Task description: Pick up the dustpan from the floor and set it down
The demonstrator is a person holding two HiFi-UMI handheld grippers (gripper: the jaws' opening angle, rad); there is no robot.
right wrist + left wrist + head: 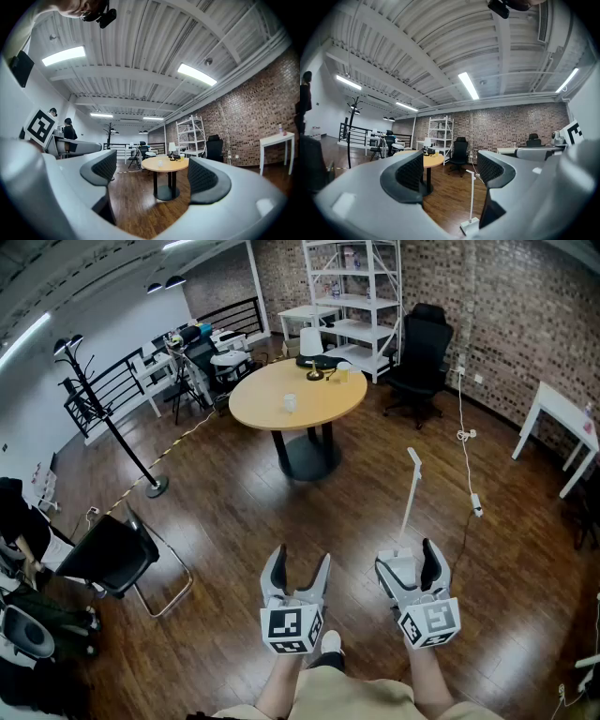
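Approach stage, nothing grabbed yet; left gripper (300, 561) has jaws spread wide, empty, held level; right gripper (411, 563) same, wide apart w/ only air btwn the pads, also level. Dustpan (407, 517) stands on the wood floor (225, 521), long white handle pointing up, pan flat at the bottom; in head view it's just ahead of the right gripper, and the pan's near edge is overlapped by that gripper's inner jaw; can't tell contact, prob just overlap in the view. Left gripper view shows the dustpan (469, 226) low and right of centre, well beyond the jaws; right gripper view doesn't show it at all, only the round table (165, 164) straight ahead, so that gripper looks aimed past it. Right gripper is the closer one, so I'd judge it the one to use; needs to drop and tip fwd until the handle sits btwn the pads; take the handle crosswise, not along it, since it's thin and could slip out sideways; grip low-to-mid on the handle so the pan end swings less; centre it on the pads before closing; close firmly, then lift straight up w/o twisting. Risk: nudging the handle on the way in and toppling the upright dustpan; keep the left gripper clear; set the pan down flat before letting go.
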